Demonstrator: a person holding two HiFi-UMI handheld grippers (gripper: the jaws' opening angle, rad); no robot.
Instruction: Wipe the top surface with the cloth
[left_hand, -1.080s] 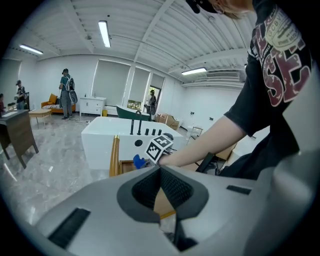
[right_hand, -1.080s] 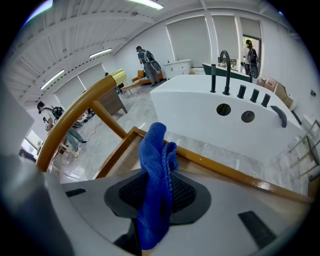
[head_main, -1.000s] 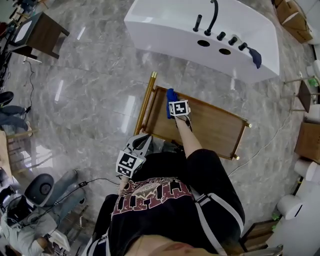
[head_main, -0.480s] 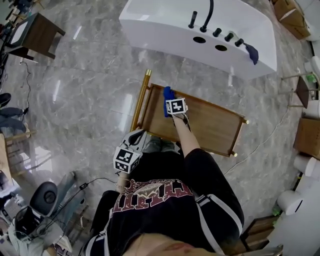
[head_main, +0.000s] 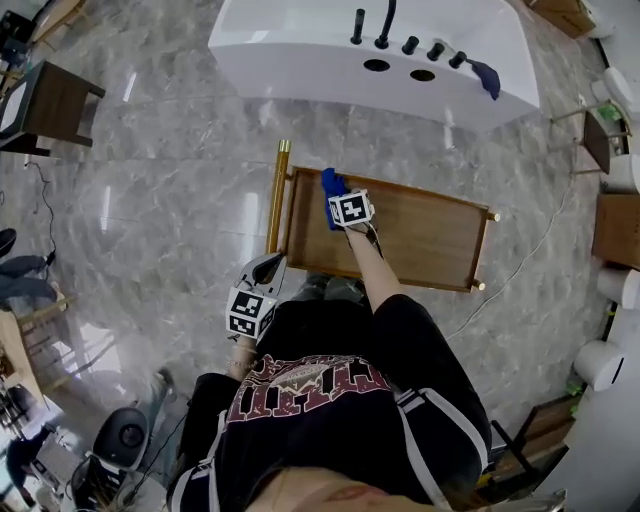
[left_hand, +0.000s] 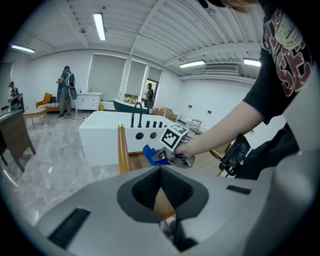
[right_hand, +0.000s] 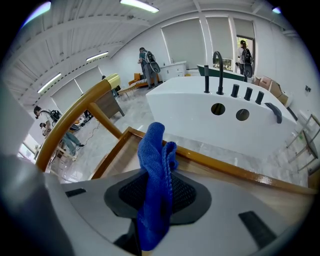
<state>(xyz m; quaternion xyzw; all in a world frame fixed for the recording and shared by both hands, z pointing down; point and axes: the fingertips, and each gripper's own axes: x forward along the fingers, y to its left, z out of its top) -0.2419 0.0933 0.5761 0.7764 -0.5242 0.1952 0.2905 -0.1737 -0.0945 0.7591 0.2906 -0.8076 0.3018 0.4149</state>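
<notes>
Head view: the blue cloth (head_main: 328, 183) is pinched in the right gripper (head_main: 337, 197) at the far-left corner of the wooden trolley top (head_main: 430, 235). It is barely shifted from a second ago, so most of the surface is judged still unwiped. The left gripper (head_main: 269, 266) is kept at the hip.

Left gripper view: its jaws are closed on nothing.

Right gripper view: the cloth is clamped, raised before the far rail.

Cloth (right_hand: 155, 175) bright blue, 11 o'clock on warm brown wood top surface (head_main: 425, 235). Rail (head_main: 278, 195) gold. Bathtub (head_main: 290, 45) white, 12 o'clock, black taps (head_main: 409, 45). Floor (head_main: 150, 180) grey veined marble.
</notes>
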